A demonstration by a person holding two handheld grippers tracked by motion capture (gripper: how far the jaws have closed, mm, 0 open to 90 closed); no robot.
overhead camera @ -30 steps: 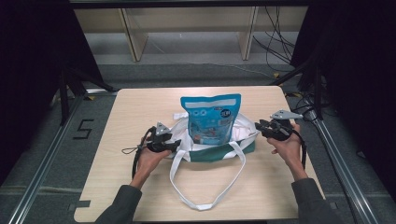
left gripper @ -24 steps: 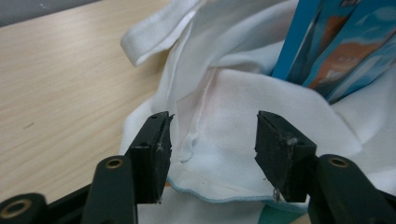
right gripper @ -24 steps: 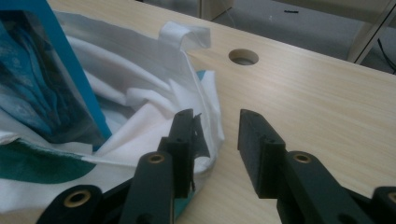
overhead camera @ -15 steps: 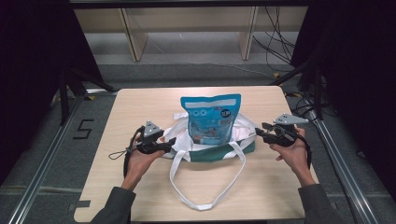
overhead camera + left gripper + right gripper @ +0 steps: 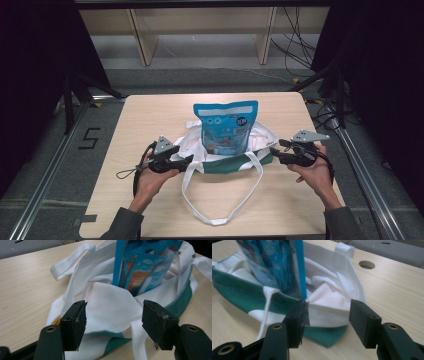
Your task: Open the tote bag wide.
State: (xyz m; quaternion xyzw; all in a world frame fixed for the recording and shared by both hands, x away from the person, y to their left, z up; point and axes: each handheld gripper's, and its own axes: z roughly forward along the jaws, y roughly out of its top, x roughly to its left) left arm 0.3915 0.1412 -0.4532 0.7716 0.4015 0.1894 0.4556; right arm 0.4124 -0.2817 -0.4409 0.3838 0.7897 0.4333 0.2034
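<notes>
The soft, limp cloth bag (image 5: 227,155) lies mid-worktop (image 5: 150,115) holding an upright blue pouch (image 5: 226,127); with left tool (image 5: 189,161) and right tool (image 5: 274,154) both released, take hold at the side hems.

From overhead I saw an evenly lit table (image 5: 150,115) amid dark surroundings; shadows were faint, no glare, and close views looked slightly soft.

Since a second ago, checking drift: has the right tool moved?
Yes. The right tool backed away from the tote bag, toward the table's right edge.
</notes>
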